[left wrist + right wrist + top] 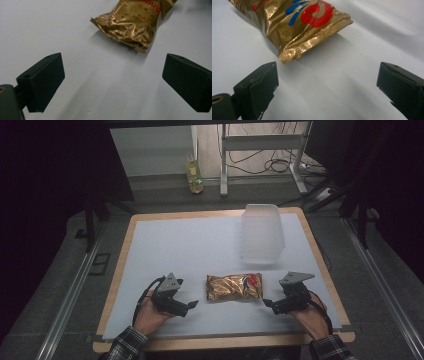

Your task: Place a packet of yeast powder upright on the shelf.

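Two hand-held black grippers sit low in the high view: the left gripper (192, 306) at lower left of centre, the right gripper (267, 303) at lower right of centre, each with jaws spread wide and holding nothing. Between them, near both but touching neither, lies one crinkled gold foil snack bag (234, 287) with a red and blue logo, flat on the white worktop (190, 245). One clear plastic tray (262, 233) stands at upper right of centre, well apart.

dim room, grey floor (60, 285), metal table legs (223, 165), floor cables (272, 165)
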Motion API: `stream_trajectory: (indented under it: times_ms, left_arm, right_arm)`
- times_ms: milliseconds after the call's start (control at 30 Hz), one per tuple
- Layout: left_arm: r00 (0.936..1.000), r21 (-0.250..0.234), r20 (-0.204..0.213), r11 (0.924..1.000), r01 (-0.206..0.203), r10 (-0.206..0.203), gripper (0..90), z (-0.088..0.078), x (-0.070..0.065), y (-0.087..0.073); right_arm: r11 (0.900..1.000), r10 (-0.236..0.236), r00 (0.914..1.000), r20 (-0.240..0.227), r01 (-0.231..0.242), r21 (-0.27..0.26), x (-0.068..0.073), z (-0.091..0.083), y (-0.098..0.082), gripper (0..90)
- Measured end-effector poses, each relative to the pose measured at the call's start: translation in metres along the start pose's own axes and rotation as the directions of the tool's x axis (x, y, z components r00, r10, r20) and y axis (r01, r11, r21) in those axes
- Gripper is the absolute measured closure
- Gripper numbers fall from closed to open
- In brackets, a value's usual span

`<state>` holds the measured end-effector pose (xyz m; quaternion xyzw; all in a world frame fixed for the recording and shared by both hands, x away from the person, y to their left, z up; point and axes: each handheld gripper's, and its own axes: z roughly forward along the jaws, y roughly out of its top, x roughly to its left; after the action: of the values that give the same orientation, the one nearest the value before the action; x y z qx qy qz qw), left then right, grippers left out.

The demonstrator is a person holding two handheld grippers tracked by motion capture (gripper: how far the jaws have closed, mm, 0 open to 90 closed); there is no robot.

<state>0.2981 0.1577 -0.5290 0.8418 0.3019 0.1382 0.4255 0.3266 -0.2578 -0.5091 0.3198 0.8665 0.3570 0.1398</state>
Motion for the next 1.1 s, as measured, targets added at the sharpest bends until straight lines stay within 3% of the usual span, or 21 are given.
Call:
stream_trajectory:
  times_ms: [67, 200, 400, 667, 1100]
  left_arm:
    - [0.9999, 0.005, -0.009, 1.0000, -0.007, 0.007, 6.3, 0.000, 0.000, 0.000]
    - [0.9998, 0.009, -0.016, 0.9999, -0.010, 0.010, 7.7, 0.001, 0.000, 0.000]
    - [0.9997, 0.016, -0.019, 0.9997, -0.016, 0.017, 9.9, 0.001, 0.000, 0.000]
    - [0.9998, 0.012, -0.019, 0.9999, 0.007, -0.006, 13.9, 0.000, 0.002, 0.000]
    - [1.0000, -0.022, -0.003, 0.9997, -0.004, 0.004, 31.6, -0.001, -0.003, 0.010]
  right_arm:
    - [1.000, -0.005, 1.0000, -0.008, 0.005, -0.007, 0.000, -0.001, 0.000, 3.4]
    - [0.998, -0.065, 0.9979, 0.009, 0.065, 0.008, 0.002, -0.001, -0.002, 2.7]
    - [0.997, -0.068, 0.9976, -0.011, 0.069, 0.029, 0.003, 0.002, -0.002, 2.7]
    - [0.997, -0.073, 0.9973, -0.010, 0.074, 0.038, 0.003, 0.002, -0.003, 2.6]
    - [0.997, -0.068, 0.9977, 0.002, 0.068, 0.040, 0.004, -0.001, -0.003, 2.6]
